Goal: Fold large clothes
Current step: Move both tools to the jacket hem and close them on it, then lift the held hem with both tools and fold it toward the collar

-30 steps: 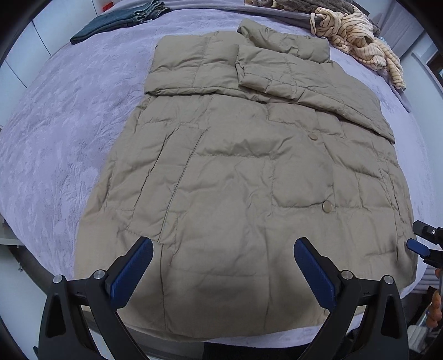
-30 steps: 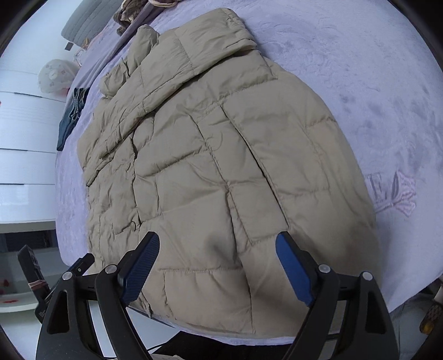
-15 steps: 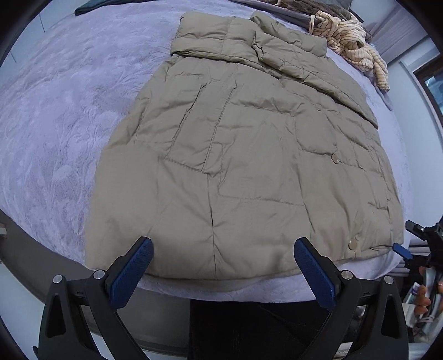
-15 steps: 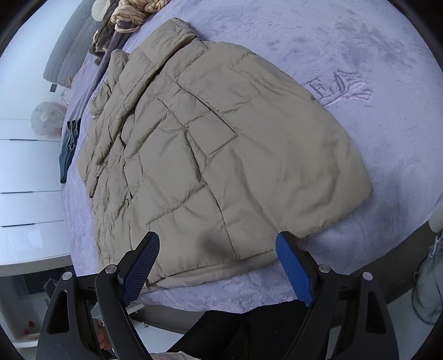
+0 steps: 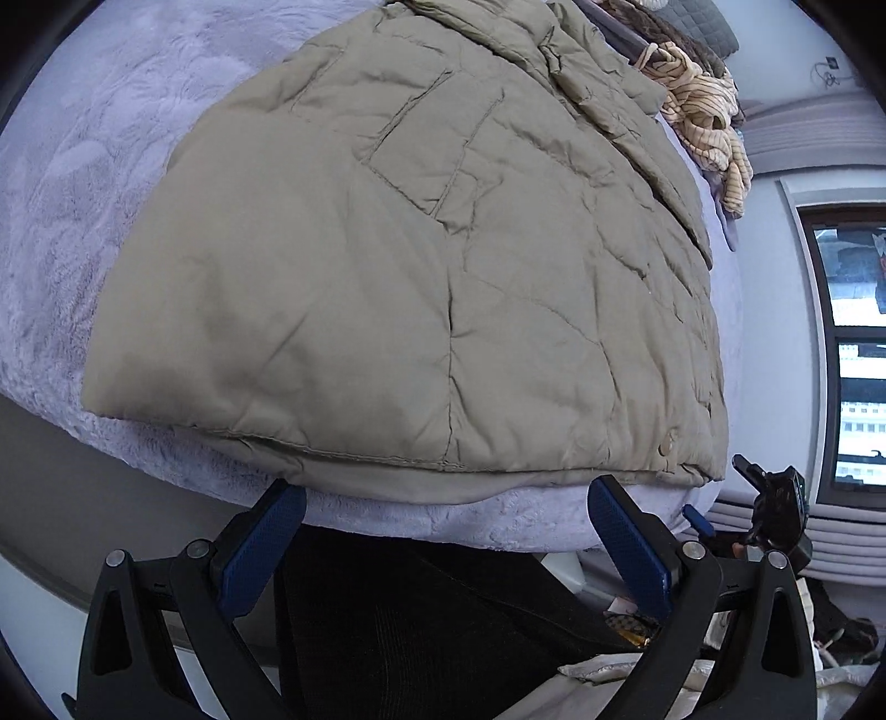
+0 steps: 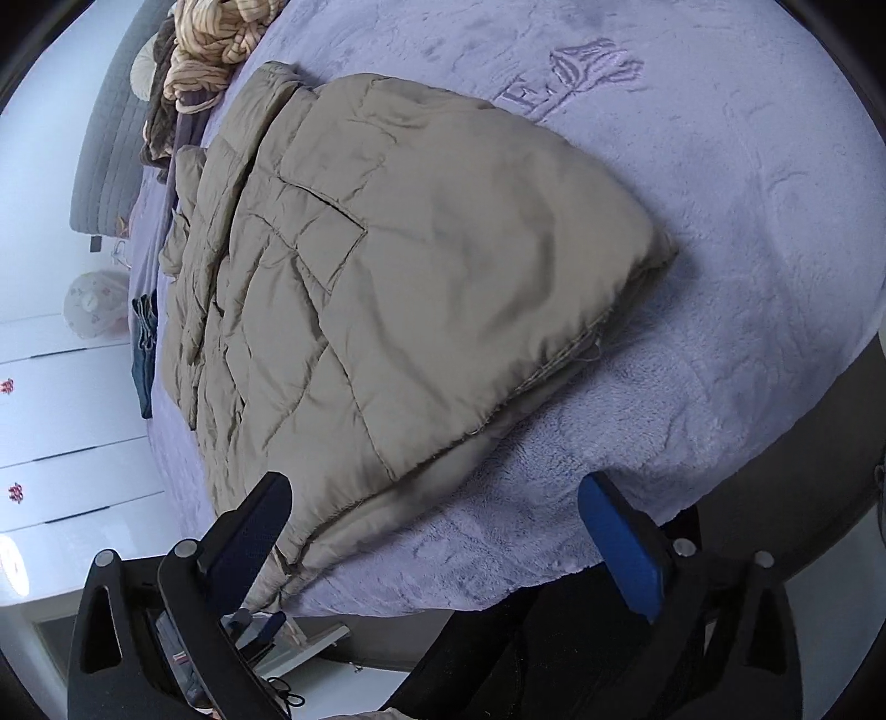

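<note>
1. The bed, under a lavender plush cover, fills most of both your wrist views; its near edge curves just above your gripper fingers.
2. The tan quilted coat lies flat on the bed, sleeves folded in over its upper part, with the hem at the bed's near edge and the collar end toward the far side. A stitched pocket shows on the panel facing you, and a snap button sits near the hem corner closest to the window side.
3. A heap of striped beige clothing rests at the far end of the bed, beyond the coat's collar; from the right wrist it appears at the top left.
4. A dark blue folded garment lies on the bed beside the coat, on the side toward the white drawers.
5. Your left gripper hangs just off the bed's near edge, below the coat's hem — jaws spread wide, nothing between the blue pads, and no pad touches the fabric.
6. Your right gripper hovers over the hem corner at the bed's edge — its jaws are opening, with the coat's edge and bare cover in view between the fingers, not pressed by either pad. It also shows small at the left view's right side.
</note>
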Demonstrator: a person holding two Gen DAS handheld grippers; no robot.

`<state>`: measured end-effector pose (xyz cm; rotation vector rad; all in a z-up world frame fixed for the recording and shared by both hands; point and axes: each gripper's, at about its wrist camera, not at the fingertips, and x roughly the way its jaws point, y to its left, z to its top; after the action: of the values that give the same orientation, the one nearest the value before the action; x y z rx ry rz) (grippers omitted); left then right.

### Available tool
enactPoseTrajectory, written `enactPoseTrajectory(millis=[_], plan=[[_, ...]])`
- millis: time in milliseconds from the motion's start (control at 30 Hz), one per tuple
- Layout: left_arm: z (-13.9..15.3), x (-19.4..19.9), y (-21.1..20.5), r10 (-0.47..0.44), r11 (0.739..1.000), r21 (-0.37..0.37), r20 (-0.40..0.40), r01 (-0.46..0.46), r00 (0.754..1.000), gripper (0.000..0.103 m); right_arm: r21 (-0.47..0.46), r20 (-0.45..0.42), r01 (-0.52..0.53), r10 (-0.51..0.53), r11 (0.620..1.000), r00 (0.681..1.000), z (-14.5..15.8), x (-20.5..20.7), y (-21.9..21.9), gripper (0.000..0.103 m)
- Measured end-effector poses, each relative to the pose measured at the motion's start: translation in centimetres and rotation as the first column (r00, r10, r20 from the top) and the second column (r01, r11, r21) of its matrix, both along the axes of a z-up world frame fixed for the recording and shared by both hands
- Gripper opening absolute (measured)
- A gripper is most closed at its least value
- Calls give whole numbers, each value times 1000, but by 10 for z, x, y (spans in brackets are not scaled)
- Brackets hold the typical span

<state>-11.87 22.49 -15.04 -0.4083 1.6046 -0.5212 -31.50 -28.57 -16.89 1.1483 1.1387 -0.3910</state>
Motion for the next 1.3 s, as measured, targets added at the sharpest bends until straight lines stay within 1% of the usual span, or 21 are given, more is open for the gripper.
enactPoseTrajectory(millis=[100,233,367,400,433,467,500,533,567,667,700,733,800,867,900,933,967,1067,1167,1300], plan=[[-5,5,-2,48,999,-7,-1,-48,999,102,15,1,34,-34,999,999,-6,0,-4,103],[-8,10,-3,116,992,-43,1,-116,993,102,63,12,73,-74,995,997,-12,4,-12,103],[-15,17,-2,176,984,-39,-1,-175,984,102,103,30,86,-89,991,996,-16,11,-15,103],[-13,18,-2,190,981,-47,11,-189,982,96,113,37,95,-99,989,994,-17,11,-16,103],[-9,19,-3,192,980,-61,25,-190,981,79,126,49,106,-113,986,992,-18,11,-17,103],[-8,22,-3,184,980,-79,30,-181,983,69,140,61,117,-126,983,990,-18,9,-17,103],[-6,25,-5,175,980,-102,30,-172,984,44,157,75,130,-143,979,987,-18,8,-19,103],[-5,28,-6,168,979,-123,30,-163,985,22,172,88,141,-157,975,984,-18,7,-20,103],[-2,31,-6,162,979,-132,36,-156,986,19,186,99,150,-170,971,980,-17,6,-21,103],[16,38,-9,141,985,-117,107,-129,984,19,207,128,163,-192,965,973,-13,6,-24,100],[22,40,-11,130,987,-115,129,-116,983,19,203,130,162,-191,966,973,-11,6,-25,92],[27,41,-13,122,988,-112,147,-106,982,19,199,125,161,-188,967,974,-10,8,-25,77],[36,45,-14,104,990,-110,175,-85,979,19,210,117,160,-187,965,975,-12,10,-26,66],[43,49,-16,89,992,-107,199,-69,976,19,210,105,150,-174,966,979,-13,13,-24,60],[47,49,-16,84,992,-107,210,-63,974,19,197,98,141,-163,970,982,-12,16,-23,46],[50,51,-17,78,993,-105,221,-56,972,19,179,89,134,-152,975,984,-11,17,-23,20],[53,52,-17,73,993,-103,229,-51,971,19,165,85,134,-149,977,985,-9,18,-22,10],[64,56,-20,54,995,-91,265,-30,963,19,121,115,103,-117,987,986,2,23,-20,8],[76,61,-25,23,998,-56,312,-6,950,19,66,124,50,-58,997,991,16,34,-21,8],[102,77,-33,30,999,-45,376,-14,926,19,2,157,-26,25,1000,987,43,61,-24,7]])
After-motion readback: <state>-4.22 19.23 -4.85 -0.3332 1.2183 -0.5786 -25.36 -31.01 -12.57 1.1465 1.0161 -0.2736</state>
